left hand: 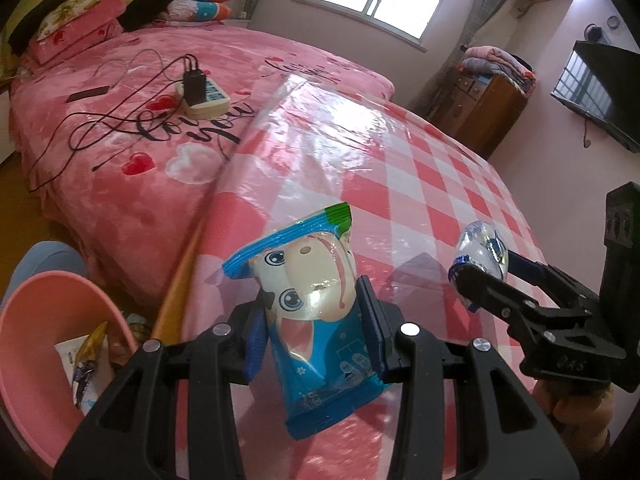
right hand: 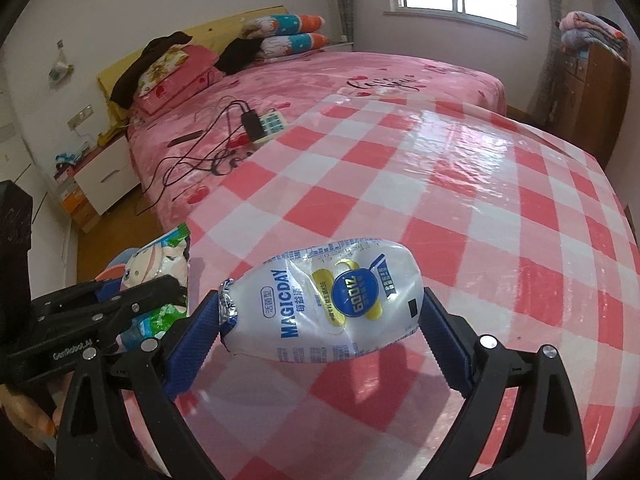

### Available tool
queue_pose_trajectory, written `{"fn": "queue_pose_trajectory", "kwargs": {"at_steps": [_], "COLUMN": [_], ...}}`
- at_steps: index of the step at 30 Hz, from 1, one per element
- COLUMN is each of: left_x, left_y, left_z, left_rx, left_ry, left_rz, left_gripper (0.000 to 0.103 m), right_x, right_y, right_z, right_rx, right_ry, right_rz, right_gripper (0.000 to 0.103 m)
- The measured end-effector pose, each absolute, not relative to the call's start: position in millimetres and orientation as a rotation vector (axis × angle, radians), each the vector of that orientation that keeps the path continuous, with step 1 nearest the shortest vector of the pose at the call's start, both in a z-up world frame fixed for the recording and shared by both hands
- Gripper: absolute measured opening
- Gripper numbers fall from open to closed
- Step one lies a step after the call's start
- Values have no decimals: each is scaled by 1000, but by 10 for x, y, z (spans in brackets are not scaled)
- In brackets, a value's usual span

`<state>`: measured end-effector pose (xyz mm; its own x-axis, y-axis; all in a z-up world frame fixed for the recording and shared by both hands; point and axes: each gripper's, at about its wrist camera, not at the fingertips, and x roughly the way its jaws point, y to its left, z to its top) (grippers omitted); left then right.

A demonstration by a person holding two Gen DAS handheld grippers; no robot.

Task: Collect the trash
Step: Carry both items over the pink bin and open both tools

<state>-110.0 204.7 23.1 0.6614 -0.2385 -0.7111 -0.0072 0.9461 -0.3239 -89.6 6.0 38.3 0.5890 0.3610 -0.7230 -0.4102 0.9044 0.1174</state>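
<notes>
Left gripper (left hand: 310,332): blue pads clamped on the sides of a blue cartoon snack wrapper (left hand: 308,300), which stands upright between them, lifted off the table near its left edge. Grip sits mid-pack; the film is puffy and glossy, so it could squirm out if the squeeze eases.

Right gripper (right hand: 320,320): pads pinching a crumpled white MAGICDAY bottle (right hand: 332,300) end to end, foil-lidded mouth at the left pad, base at the right. Held crosswise above the table's near edge. The soft, dented wall may buckle further and pop free; any dregs could leak past the foil, though none show.

The two grippers hang close side by side. Judged risk: they knock together when swinging toward the bin.

Pink basin (left hand: 60,292) sits low, beyond the table's left edge, with wrappers already in it. The right load must cross over or behind the left one; a hasty release could miss the rim and land on the floor.

Checked tablecloth (right hand: 440,200) is slick plastic.
</notes>
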Motion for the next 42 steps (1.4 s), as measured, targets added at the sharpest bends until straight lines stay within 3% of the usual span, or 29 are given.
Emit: {"fn": "queue_pose_trajectory", "kwargs": {"at_steps": [27, 42], "left_x": [-1623, -2030], "left_y": [2959, 3897], "left_z": [161, -293], "left_rx": [-381, -483], "left_ry": [816, 876], "left_rz": [18, 247], "left_gripper": [42, 43], "right_x": [-1216, -1494], "right_y": [1112, 2167], "right_z": [352, 313], "right_rx": [-223, -392], "right_ry": [831, 776], "right_rz": [644, 879], "right_gripper": [94, 94]}}
